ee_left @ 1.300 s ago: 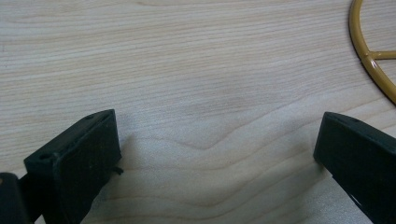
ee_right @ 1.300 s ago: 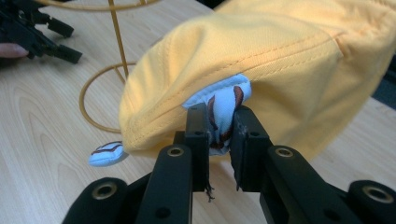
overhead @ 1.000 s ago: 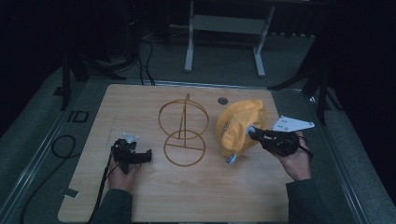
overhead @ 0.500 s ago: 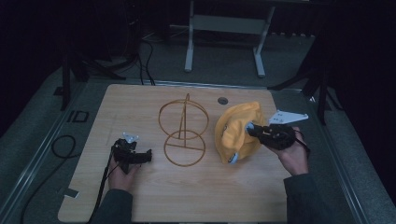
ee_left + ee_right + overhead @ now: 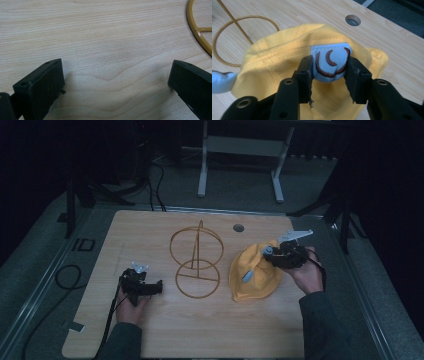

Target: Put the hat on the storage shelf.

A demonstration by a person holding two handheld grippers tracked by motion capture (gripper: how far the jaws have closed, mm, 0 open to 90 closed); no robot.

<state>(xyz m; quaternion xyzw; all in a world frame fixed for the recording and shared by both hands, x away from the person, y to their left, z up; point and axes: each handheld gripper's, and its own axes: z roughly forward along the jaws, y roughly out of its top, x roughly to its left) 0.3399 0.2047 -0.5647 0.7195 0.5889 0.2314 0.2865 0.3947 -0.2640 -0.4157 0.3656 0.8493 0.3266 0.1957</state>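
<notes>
A yellow cloth hat (image 5: 255, 277) lies slumped on the wooden table, right of a gold wire stand (image 5: 196, 262) made of two rings on a post. My right gripper (image 5: 266, 251) is at the hat's far top edge. In the right gripper view its jaws (image 5: 330, 66) have just been opening. The hat's light blue padded ear (image 5: 329, 62), stitched with brown curves, still fills the gap and touches both pads. A second blue ear (image 5: 220, 81) hangs at the left. My left gripper (image 5: 159, 287) rests open on the bare table (image 5: 116, 75), near the stand's base ring (image 5: 197, 32).
A round cable hole (image 5: 238, 227) sits in the table behind the hat. A black cable (image 5: 65, 277) loops off the table's left edge. Grey floor and a white frame's legs (image 5: 240, 165) lie beyond the far edge.
The right hand has shifted a little toward the far side. The hat has sunk from a raised bundle to a flatter heap on the table. The left hand is where it was.
</notes>
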